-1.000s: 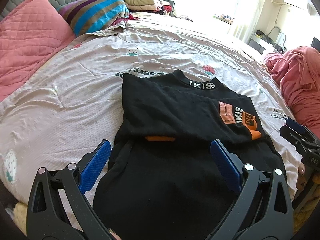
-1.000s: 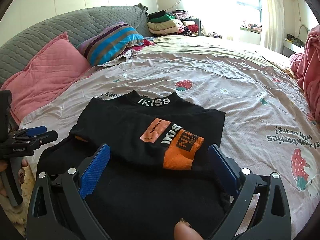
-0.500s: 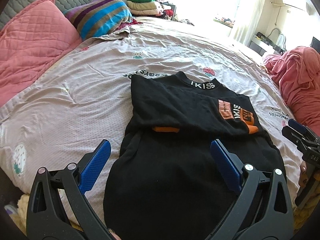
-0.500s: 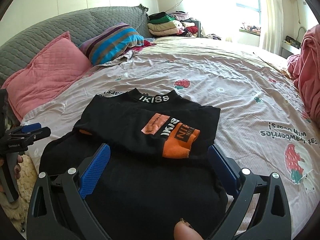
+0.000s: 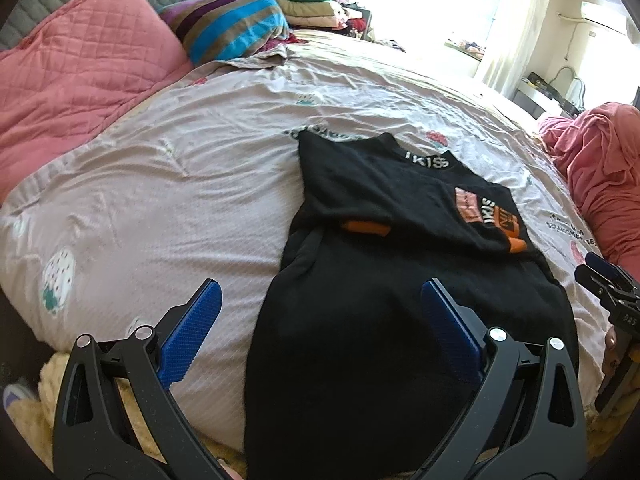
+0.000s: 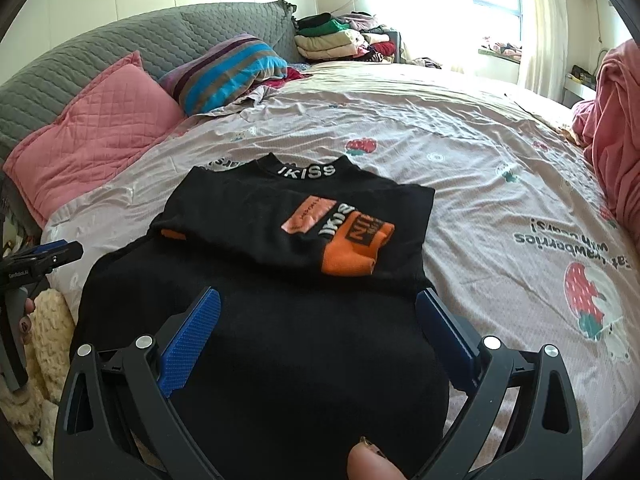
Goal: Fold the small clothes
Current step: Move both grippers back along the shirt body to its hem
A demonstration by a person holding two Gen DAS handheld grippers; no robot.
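Note:
A black top (image 5: pixel 384 280) with an "IKISS" collar lies flat on the bed, both sleeves folded in across its chest, orange cuffs showing; it fills the middle of the right wrist view (image 6: pixel 288 280). My left gripper (image 5: pixel 320 324) is open and empty above the top's lower left edge, its left finger over bare sheet. My right gripper (image 6: pixel 320 328) is open and empty above the top's lower part. Each gripper shows at the other view's edge, the right one (image 5: pixel 608 284) and the left one (image 6: pixel 44 258).
The strawberry-print sheet (image 5: pixel 180 200) covers the bed. A pink quilted pillow (image 6: pixel 88 128) and a striped pillow (image 6: pixel 228 68) lie by the grey headboard. Stacked clothes (image 6: pixel 336 40) sit at the far end. A pink blanket (image 5: pixel 600 184) is heaped at the right. A cream fluffy rug (image 6: pixel 48 328) lies below the bed edge.
Both grippers have drawn back toward the bed's near edge and stayed open. The left one has also shifted left, so the top now sits further right in its view.

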